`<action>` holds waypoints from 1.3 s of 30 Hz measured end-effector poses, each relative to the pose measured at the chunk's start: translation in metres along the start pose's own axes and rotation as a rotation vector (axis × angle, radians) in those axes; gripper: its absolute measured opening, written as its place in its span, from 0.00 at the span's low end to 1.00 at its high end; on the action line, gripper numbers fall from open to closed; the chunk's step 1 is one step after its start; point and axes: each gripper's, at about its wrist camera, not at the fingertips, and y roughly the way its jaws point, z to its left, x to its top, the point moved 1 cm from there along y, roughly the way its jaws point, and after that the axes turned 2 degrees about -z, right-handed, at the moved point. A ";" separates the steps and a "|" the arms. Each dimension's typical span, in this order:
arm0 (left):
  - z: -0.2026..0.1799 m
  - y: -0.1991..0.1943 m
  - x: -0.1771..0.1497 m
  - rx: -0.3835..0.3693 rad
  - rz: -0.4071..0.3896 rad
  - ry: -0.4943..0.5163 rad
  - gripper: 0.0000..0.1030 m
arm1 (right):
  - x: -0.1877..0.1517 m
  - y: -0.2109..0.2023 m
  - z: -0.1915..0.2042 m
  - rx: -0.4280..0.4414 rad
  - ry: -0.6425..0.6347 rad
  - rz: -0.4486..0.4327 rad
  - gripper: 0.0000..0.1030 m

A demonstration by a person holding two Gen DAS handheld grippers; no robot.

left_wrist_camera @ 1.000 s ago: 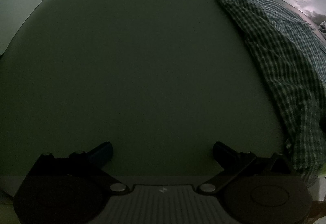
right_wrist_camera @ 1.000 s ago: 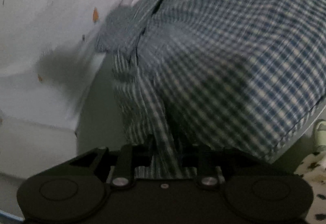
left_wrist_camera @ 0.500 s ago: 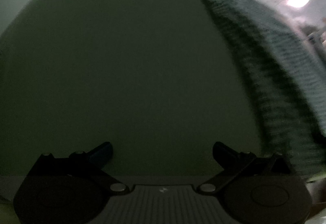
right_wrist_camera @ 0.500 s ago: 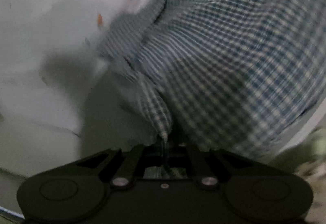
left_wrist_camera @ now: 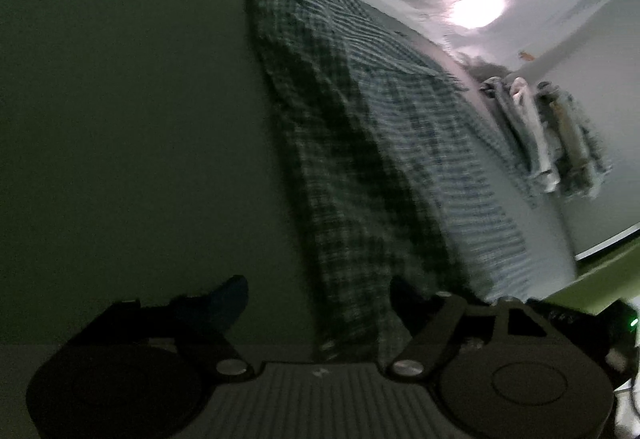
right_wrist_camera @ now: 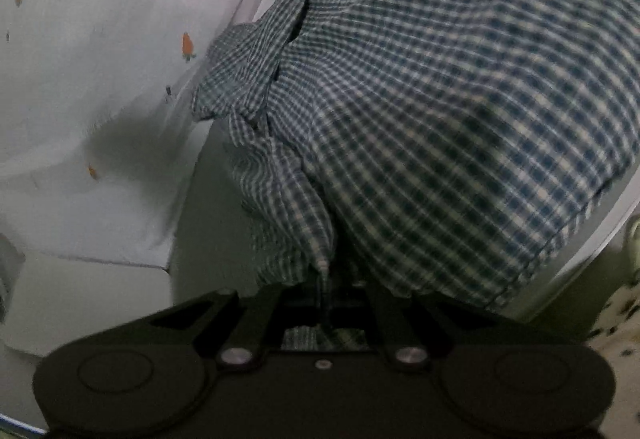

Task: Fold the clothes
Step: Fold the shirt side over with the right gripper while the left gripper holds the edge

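A home bedroom: carrot-print sheet, clothes hanging on a wall.

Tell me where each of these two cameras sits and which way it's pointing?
Left wrist view: sits on the left claw, looking forward over its open fingers at a dark green surface, with the checked shirt running between them.
Right wrist view: sits on the right claw, looking forward at the same checked shirt, a fold of which is pinched between its closed fingers; a white carrot-print sheet lies to the left.
Shared: both show the shirt and the sheet. No hand or sleeve shows in either.
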 end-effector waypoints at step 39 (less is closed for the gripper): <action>0.005 -0.002 0.079 0.138 -0.250 -0.365 0.33 | 0.191 -0.020 0.009 -0.028 -0.060 0.022 0.38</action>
